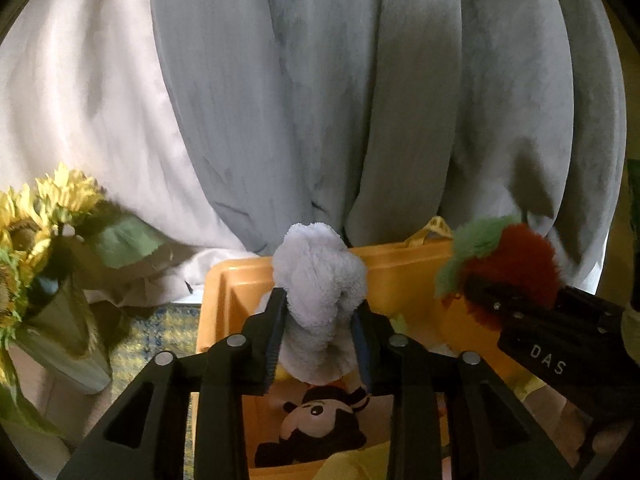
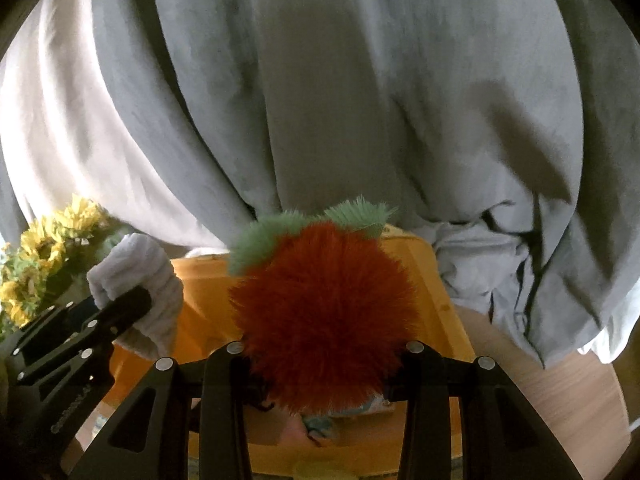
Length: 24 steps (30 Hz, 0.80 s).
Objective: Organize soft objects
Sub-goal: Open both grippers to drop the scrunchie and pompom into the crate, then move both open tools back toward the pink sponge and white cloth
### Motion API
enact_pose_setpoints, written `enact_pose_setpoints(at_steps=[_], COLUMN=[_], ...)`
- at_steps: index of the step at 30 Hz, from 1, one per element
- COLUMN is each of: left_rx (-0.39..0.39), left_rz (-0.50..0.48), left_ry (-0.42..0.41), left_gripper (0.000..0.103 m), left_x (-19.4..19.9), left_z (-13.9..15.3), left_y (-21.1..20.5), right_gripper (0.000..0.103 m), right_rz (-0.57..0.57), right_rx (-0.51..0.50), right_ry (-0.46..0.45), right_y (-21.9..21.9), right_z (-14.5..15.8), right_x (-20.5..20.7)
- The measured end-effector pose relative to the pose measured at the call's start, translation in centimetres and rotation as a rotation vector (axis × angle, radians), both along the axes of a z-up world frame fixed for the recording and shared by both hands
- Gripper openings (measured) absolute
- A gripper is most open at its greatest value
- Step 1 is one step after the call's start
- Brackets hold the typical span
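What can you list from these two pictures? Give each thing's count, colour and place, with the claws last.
Fluffy pale grey plush toy: one, between the left claw's pads, above the bin.
Fuzzy red plush ball with green leaves: one, in the right claw, above the bin.
Orange plastic bin: one, below both claws.
Black-and-cream mouse plush: one, inside the bin.
Yellow artificial sunflowers: a bunch, left of the bin.
Grey curtain: one, behind the bin.
Left claw: black, grips the grey toy.
Right claw: black, grips the ball.
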<state>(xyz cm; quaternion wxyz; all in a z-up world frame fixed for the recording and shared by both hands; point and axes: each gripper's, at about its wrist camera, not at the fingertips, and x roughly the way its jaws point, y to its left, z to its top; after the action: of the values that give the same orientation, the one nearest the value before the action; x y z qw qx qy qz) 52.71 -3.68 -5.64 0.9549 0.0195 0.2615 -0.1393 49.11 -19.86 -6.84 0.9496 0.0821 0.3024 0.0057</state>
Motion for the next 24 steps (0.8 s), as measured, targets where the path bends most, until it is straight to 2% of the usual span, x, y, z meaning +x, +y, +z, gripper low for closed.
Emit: enact_pose_setpoints(at_steps=[1,3,7,9,12,14,24], left_rx=[0.004,0.016,0.034,0.038,0.045,0.053,0.06], left_rz=[-0.002,-0.001,0.003,0.004,0.014,0.018,-0.015], left_ry=[0.006,0.005,-0.006,-0.013,-0.044,-0.064,-0.164], left_gripper=[0.039,0.044,0.055,0.067,0.073,0.082,0.098], left_x=[0.2,0.3,0.2,0.0,-0.8,-1.4,-6.6], left_z=[-0.2,-0.5,-0.6,-0.4,0.3,0.8,3.2], left_y=[-0.1,-0.2,-0.4,-0.5,-0.5,-0.7,-1.2], right_gripper=[0.044,0.058,0.065,0.068,0.075,0.076,0.077], right_rz=[-0.004,-0.011,-0.045,-0.06,-0.077,-0.093,-0.176], right_rx=[-0.002,0.0,-0.027,-0.038,-0.038,-0.04,-0.05], right_ry=[0.012,0.025,0.017,0.012,-0.005,-0.024,-0.114], right_y=[0.0,-0.2,-0.5,-0.6,-0.9,-1.1,-2.7], right_z=[-0.3,-0.6,-0.7,-0.5,0.1,0.7,3.9], right_x=[0.4,0.8,1.0,0.9,0.3,-0.4,-5.7])
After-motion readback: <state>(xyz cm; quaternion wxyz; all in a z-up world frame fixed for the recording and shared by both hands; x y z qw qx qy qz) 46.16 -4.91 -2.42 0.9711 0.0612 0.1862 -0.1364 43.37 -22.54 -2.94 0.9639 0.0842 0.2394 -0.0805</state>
